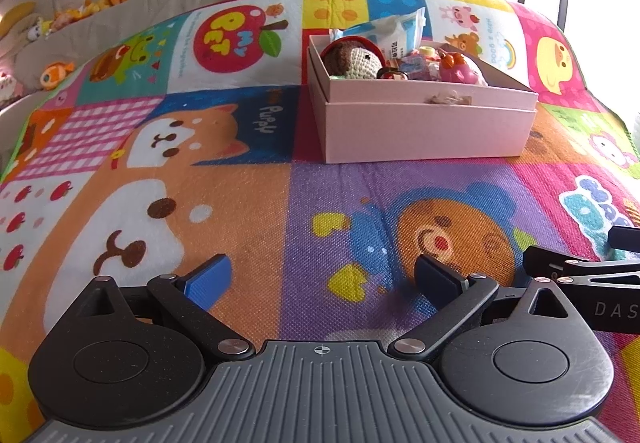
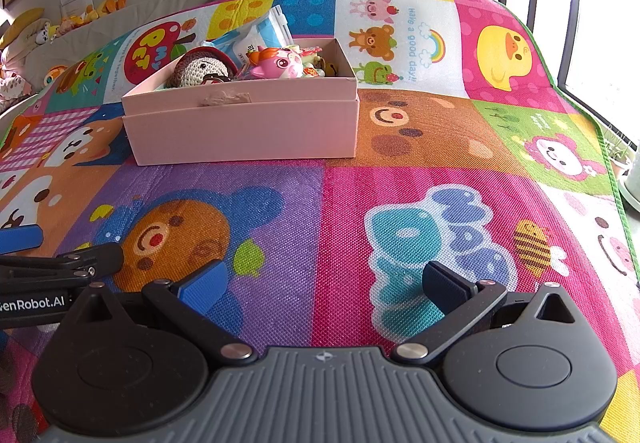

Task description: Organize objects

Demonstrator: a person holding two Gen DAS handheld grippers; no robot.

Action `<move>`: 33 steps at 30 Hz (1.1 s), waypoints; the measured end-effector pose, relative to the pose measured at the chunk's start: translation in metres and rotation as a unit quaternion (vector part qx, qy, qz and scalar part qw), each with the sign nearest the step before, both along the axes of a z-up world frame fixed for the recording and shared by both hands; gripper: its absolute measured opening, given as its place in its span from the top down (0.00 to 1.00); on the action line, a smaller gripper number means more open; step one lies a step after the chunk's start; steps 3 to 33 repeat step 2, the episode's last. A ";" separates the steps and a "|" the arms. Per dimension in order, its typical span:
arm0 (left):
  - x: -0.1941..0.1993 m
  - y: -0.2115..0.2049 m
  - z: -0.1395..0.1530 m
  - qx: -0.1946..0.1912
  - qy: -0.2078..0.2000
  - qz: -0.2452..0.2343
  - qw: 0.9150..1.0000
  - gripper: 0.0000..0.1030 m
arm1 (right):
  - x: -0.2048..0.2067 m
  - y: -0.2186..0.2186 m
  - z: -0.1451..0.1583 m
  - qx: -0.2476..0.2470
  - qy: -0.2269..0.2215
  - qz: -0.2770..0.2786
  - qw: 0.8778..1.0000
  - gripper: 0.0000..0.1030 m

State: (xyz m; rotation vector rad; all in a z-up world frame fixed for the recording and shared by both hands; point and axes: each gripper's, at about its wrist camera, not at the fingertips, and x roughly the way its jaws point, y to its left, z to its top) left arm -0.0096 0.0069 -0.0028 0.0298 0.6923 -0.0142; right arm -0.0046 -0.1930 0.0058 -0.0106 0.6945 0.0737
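Toys, a brown crocheted doll and pink plastic figure among them, fill our pale pink cardboard box; cartoon play mat looks bare, so we judge little remains; left gripper and right gripper gape, holding nothing

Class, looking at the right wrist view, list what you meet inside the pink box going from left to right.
Brown crocheted doll with a red hat → pink cartoon animal toy → small yellow toy by the right wall of the pink cardboard box.
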 end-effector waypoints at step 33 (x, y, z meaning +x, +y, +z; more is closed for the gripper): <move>0.000 -0.001 0.000 -0.001 -0.001 0.002 1.000 0.02 | 0.000 0.000 0.000 0.000 0.000 0.000 1.000 0.00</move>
